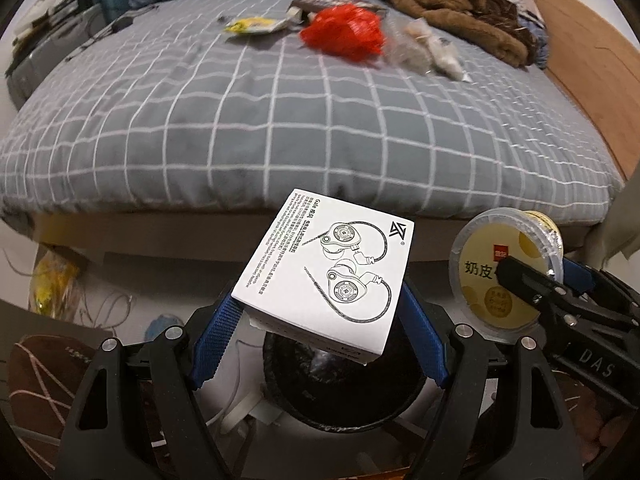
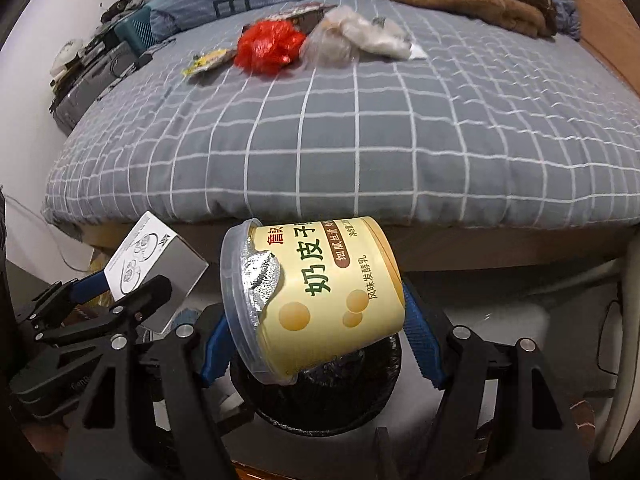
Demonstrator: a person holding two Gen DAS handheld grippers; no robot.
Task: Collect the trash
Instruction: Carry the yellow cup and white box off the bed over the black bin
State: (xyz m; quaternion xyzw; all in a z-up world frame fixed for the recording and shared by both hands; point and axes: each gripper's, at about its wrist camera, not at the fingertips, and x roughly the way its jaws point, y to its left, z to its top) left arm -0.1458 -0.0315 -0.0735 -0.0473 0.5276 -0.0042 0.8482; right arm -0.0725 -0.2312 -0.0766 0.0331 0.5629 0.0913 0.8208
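My left gripper (image 1: 320,312) is shut on a white earphone box (image 1: 328,268) and holds it above a black bin (image 1: 340,400) on the floor. My right gripper (image 2: 316,320) is shut on a yellow yogurt cup (image 2: 320,296) with torn foil, tilted on its side above the same bin (image 2: 316,404). The cup also shows at the right of the left wrist view (image 1: 504,272), and the box at the left of the right wrist view (image 2: 152,264). On the bed lie a red plastic bag (image 1: 344,32), a yellow wrapper (image 1: 252,26) and clear plastic bags (image 1: 424,50).
The bed with a grey checked cover (image 1: 280,120) fills the view ahead. A brown blanket (image 1: 452,0) lies at its far right. A cluttered nightstand (image 2: 88,68) stands to the left. Cables and a yellow packet (image 1: 52,284) lie on the floor at left.
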